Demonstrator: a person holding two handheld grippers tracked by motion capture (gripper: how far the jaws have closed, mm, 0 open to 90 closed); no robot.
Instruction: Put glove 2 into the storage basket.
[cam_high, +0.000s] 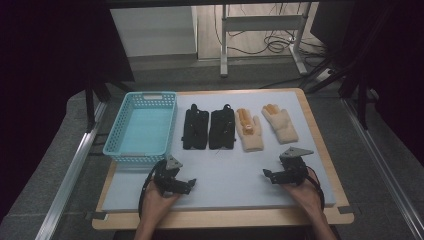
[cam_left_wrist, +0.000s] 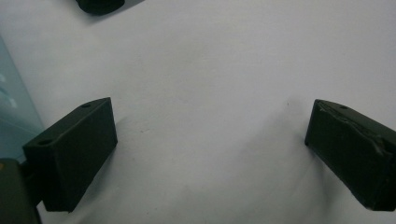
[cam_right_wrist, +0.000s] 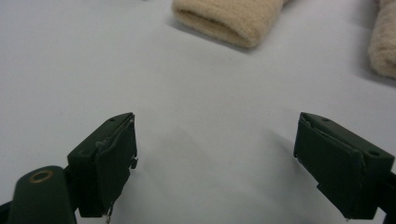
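Cream gloves (cam_high: 264, 128) beyond right gripper (cam_high: 276, 176)

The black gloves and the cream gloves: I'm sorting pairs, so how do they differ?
The black gloves are dark and lie nearer the blue basket; the cream gloves are pale with orange fingertips and lie farther from it. The black gloves lie straight, while the cream gloves fan apart. Both pairs lie flat on the table, untouched.

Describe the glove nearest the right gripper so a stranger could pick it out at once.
Start at the light blue plastic basket on the table's left. Four gloves lie in a row beside it. Take the cream knitted glove with orange fingertips at the far right end; its twin lies beside the black pair.
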